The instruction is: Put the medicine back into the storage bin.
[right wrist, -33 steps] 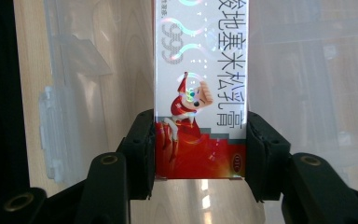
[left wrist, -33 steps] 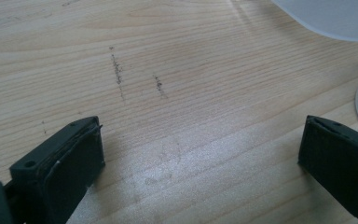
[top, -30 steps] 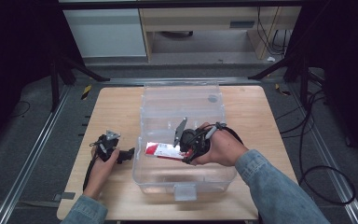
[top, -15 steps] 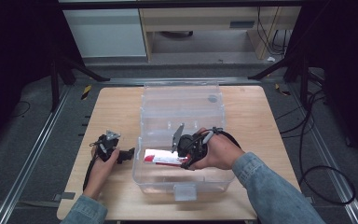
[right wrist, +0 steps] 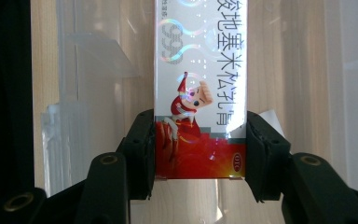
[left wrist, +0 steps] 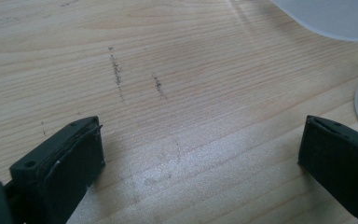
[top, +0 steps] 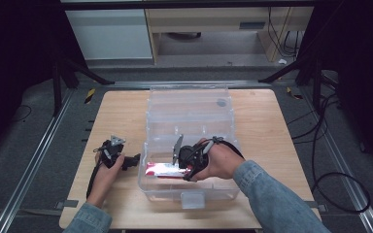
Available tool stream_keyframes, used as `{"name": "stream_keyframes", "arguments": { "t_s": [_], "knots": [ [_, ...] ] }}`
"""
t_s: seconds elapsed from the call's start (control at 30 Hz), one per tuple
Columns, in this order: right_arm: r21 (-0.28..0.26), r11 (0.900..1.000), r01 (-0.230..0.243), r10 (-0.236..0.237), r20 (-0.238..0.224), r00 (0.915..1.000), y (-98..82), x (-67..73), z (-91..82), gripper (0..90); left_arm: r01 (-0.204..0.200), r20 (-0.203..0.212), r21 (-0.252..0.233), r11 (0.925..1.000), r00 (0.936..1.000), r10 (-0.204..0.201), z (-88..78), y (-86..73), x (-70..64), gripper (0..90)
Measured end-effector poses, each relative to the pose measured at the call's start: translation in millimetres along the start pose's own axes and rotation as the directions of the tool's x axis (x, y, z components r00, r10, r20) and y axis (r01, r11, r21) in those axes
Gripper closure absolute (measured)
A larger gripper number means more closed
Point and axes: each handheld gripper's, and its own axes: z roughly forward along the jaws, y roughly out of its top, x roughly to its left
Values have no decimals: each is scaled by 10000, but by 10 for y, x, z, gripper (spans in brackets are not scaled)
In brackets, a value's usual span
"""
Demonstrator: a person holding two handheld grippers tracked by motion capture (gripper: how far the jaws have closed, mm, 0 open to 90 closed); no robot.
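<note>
The right gripper [right wrist: 200, 154] clamps a red-and-silver glossy cardboard box [right wrist: 200, 93], seemingly inside the clear plastic bin [top: 150, 191]; the left gripper [left wrist: 200, 158] gapes empty.

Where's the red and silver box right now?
In the high view the red and silver box lies inside the clear plastic bin, at its front left, clamped by the right gripper; the left gripper rests outside on the table.

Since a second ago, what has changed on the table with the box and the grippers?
The right hand-held gripper, shut on the red and silver carton, has sunk lower into the clear plastic bin, toward the bin's near end. The left hand-held gripper stayed open on the wooden table beside the bin.
</note>
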Motion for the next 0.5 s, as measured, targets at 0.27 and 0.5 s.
{"name": "stream_keyframes", "arguments": {
  "t_s": [0.27, 0.5],
  "knots": [
    [131, 9999, 113, -111, -140, 9998, 94, 3, 117, 513, -5, 1, 1, 10000, 10000, 5, 0, 0, 0, 0],
    [228, 9997, 117, -112, -214, 9997, 110, -19, 205, 512, -4, 2, -1, 10000, 10000, 4, 0, 0, 0, 0]
  ]
}}
